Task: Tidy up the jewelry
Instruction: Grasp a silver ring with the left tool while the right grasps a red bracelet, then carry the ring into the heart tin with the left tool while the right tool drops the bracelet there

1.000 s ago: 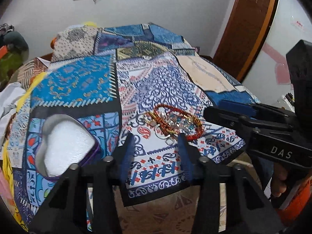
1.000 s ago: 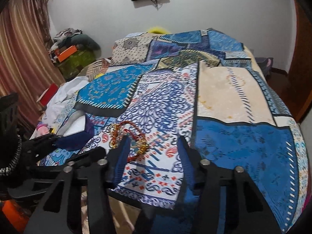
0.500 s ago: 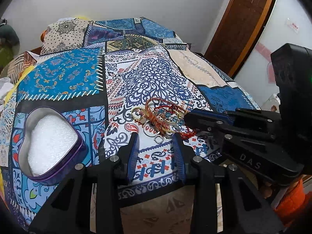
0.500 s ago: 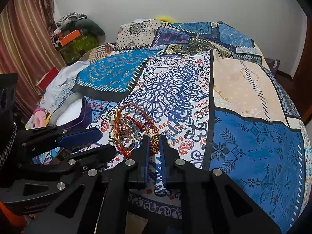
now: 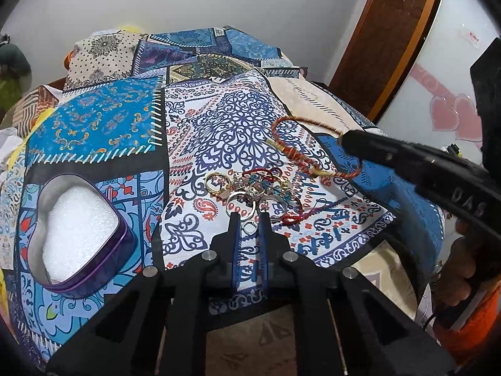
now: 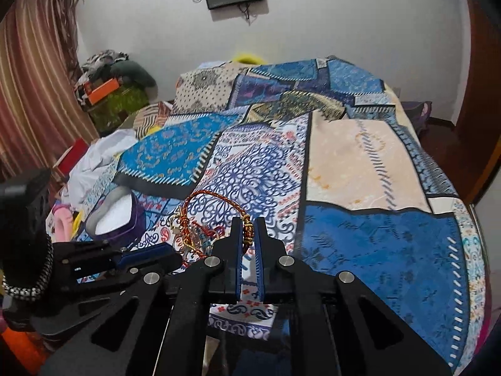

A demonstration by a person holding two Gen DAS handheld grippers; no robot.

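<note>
Item: red-and-gold braided cord bracelet. Location: lifted clear of the patchwork bedspread, above its near edge. The right gripper has its jaws clamped on the beaded section of the cord, and the loop arches up and to the left with a knotted end dangling. Handling, as judged: very light, limp, with no shape of its own. The braid gives good friction, while the small beads are harder and could roll in the pads. It is best held on the cord beside the beads.

Item: jewelry pile, made up of gold rings, silver rings, red thread bracelets and blue-stoned pieces. Location: on the bedspread near its front edge, right of the tin. The pieces look tangled, so lifting one may drag the others.

Item: small silver ring. It lies between the tips of the left gripper, whose jaws are nearly together around it. Firm contact cannot be confirmed.

Item: heart-shaped purple tin, open and lined with white foam. Location: near the bedspread's front left corner.
</note>
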